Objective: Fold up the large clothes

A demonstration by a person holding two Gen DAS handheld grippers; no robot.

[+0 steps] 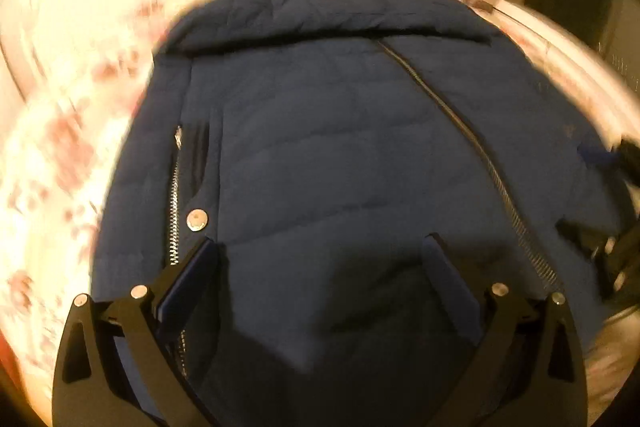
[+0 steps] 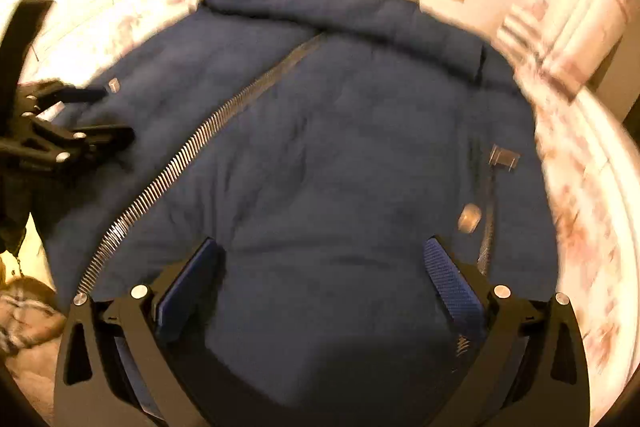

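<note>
- Left gripper (image 1: 320, 259): jaws spread, nothing held, over the jacket's (image 1: 340, 147) hem side near the pocket zip (image 1: 174, 203); best to pinch the padded edge, not metal.
- Jacket lies flat on the floral bedsheet (image 1: 60, 147), front zip (image 2: 192, 139) closed.
- Right gripper (image 2: 320, 259): jaws spread, empty; grip level with the left.

One navy padded jacket (image 1: 340, 147) ahead of both tools. Two grippers: left gripper (image 1: 320, 247), right gripper (image 2: 320, 247). One floral bedsheet (image 1: 60, 147) beneath. One main zipper (image 1: 460, 123); two pocket zippers visible.
</note>
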